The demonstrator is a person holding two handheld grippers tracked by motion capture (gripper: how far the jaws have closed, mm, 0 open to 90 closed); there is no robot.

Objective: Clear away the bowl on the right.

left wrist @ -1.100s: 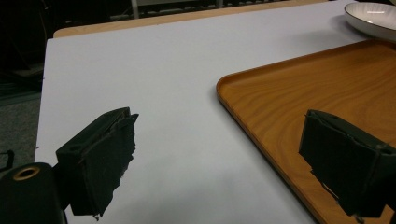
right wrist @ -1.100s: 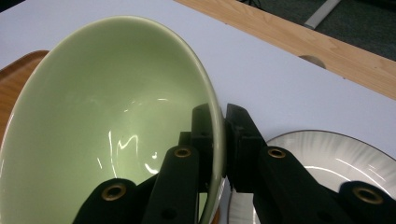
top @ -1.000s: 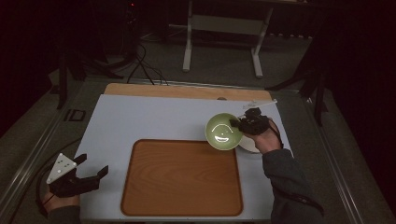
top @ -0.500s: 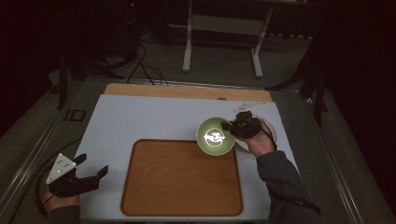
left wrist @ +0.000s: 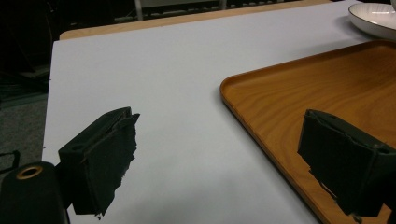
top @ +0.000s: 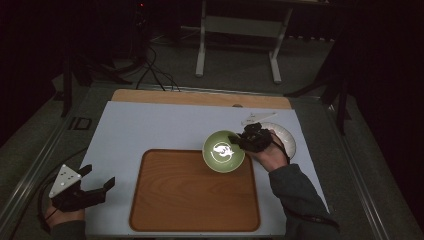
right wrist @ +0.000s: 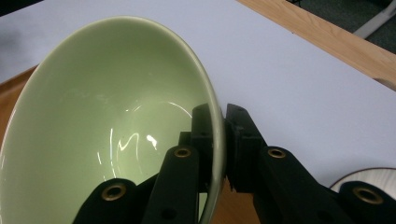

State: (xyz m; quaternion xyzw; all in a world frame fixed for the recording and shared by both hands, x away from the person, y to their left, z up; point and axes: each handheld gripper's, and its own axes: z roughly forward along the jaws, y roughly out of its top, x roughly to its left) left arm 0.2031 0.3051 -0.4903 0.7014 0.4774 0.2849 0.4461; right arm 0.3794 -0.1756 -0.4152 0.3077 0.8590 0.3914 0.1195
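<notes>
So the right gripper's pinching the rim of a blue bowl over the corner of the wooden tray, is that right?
Not quite: the bowl is pale green, not blue, as the right gripper view shows. The right gripper does pinch its rim, over the corner of the wooden tray.

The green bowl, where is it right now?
The green bowl is held by its rim in the right gripper, over the wooden tray's far right corner, beside the white plate.

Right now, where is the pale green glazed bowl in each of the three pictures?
High view: pale green glazed bowl right of centre, over the wooden tray's far right corner.
Left gripper view: not in it.
Right gripper view: bowl at left, rim pinched by the right gripper.
Shared landmark: the wooden tray.
</notes>
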